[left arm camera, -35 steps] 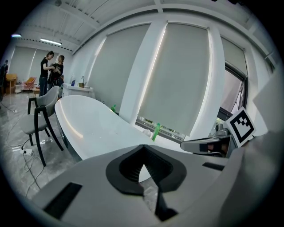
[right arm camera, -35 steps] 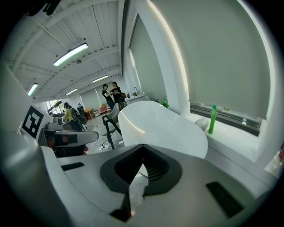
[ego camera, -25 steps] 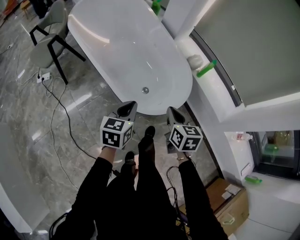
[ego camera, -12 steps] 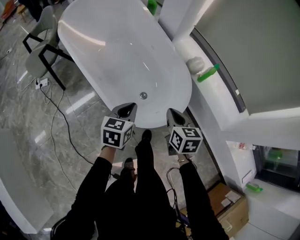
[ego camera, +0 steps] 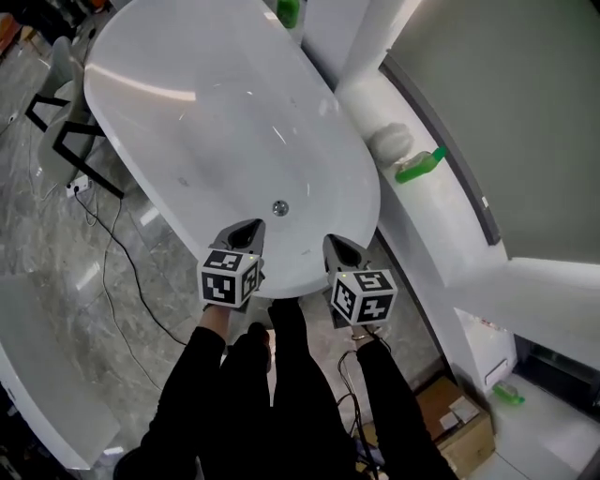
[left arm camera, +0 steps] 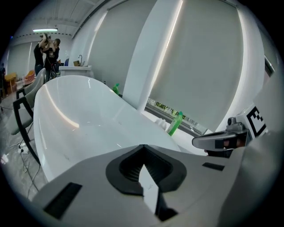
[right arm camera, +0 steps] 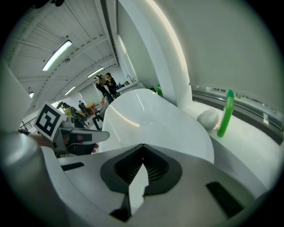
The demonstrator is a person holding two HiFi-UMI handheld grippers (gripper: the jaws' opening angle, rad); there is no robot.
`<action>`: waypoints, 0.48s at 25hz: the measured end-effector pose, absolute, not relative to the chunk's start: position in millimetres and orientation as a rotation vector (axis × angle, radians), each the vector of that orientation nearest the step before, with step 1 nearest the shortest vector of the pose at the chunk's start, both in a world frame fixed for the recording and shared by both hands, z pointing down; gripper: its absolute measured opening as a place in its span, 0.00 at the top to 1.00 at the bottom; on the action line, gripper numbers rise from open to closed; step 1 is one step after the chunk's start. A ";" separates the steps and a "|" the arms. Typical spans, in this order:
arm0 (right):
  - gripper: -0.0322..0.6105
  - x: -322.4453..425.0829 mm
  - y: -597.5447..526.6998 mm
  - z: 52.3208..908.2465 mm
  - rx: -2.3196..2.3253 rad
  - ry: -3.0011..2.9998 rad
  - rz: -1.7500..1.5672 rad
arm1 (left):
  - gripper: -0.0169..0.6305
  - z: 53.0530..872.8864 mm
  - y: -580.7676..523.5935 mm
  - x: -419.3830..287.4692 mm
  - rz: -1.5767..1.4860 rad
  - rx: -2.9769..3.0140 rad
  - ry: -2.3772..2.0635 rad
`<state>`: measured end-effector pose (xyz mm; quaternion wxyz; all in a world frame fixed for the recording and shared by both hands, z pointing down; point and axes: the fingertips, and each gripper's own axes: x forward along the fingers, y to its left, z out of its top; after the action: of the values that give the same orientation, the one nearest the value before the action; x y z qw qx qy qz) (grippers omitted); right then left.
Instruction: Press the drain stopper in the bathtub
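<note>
The white oval bathtub (ego camera: 361,178) fills the upper middle of the head view. Its small round metal drain stopper (ego camera: 279,208) sits on the tub floor near the close end. My left gripper (ego camera: 246,229) hangs over the near rim, just short of the stopper and slightly left of it, jaws shut and empty. My right gripper (ego camera: 336,247) is level with it to the right, over the rim, also shut on nothing. The left gripper view shows the tub interior (left arm camera: 80,128) past the closed tips (left arm camera: 142,148). The right gripper view looks along the tub (right arm camera: 151,119). The stopper is hidden in both gripper views.
A green bottle (ego camera: 419,164) and a white lump (ego camera: 389,139) lie on the ledge right of the tub. Another green bottle (ego camera: 287,11) stands at the far end. A chair (ego camera: 56,112) and a cable (ego camera: 117,272) are on the floor to the left. A cardboard box (ego camera: 450,412) is at the lower right.
Both grippers have moved forward from over the floor to over the tub's near rim, closer to the stopper. The person has stepped up to the tub.
</note>
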<state>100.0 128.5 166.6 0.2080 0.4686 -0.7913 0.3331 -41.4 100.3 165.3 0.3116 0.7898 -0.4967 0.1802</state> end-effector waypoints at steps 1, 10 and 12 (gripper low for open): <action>0.95 100.0 124.6 172.1 1.295 -2.201 0.937 | 0.96 170.9 92.3 -40.8 0.485 2.079 -1.309; 0.95 102.1 96.3 229.2 1.298 -2.128 1.099 | 0.96 234.9 47.1 -21.1 0.583 2.045 -1.199; 0.95 101.2 92.0 244.9 1.299 -2.098 1.135 | 0.96 250.5 45.4 -17.1 0.612 2.040 -1.163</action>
<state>101.2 92.0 244.9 0.2109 0.4675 -0.7551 0.4085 -17.1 45.4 250.5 0.3497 0.7876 -0.4490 0.2363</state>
